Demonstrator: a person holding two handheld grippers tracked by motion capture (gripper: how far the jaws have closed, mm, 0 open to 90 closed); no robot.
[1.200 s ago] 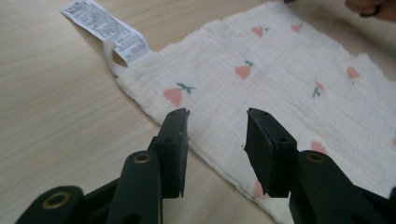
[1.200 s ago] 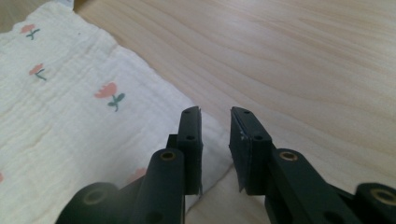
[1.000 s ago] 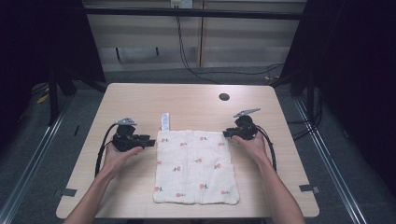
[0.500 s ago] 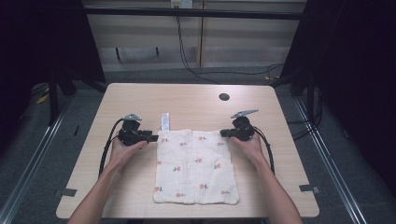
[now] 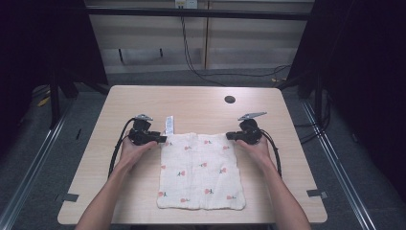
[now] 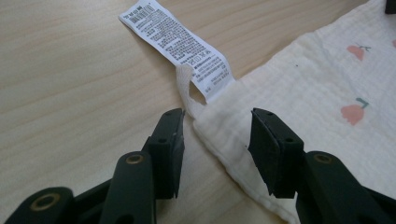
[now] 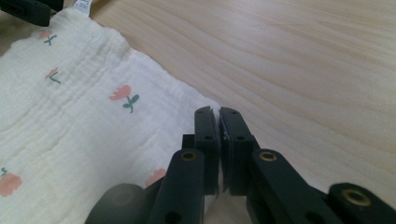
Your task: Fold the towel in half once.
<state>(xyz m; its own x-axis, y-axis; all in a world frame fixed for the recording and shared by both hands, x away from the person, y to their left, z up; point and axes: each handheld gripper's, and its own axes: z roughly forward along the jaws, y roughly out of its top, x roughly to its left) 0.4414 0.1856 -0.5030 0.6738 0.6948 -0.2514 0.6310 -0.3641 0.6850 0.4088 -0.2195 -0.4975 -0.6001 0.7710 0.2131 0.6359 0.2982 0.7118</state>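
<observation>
A cream cloth [image 5: 201, 170] printed with small red flowers lies flat on the wooden table [image 5: 191, 100]. A white care label [image 5: 169, 125] sticks out from its far left corner. My left gripper [image 5: 160, 139] is open, low at that corner. In the left gripper view the cloth [image 6: 327, 70] corner lies between the jaws of my left gripper [image 6: 217, 119], just below the label [image 6: 182, 44], and the pads do not press it. My right gripper [image 5: 230, 135] is at the far right corner. Its jaws have just been closing, and in the right gripper view my right gripper [image 7: 219, 114] stands shut on the edge of the cloth [image 7: 70, 116].
A small black hole [image 5: 230, 99] marks the table's far side. Bare wood lies beyond the cloth and along both sides of it. Both forearms rest beside the cloth. Cables trail from the grippers. Dark floor and metal rails surround the table.
The left hand has slid right and slightly down, bringing its gripper to the cloth's labelled corner. The right hand has stayed at the far right corner.
</observation>
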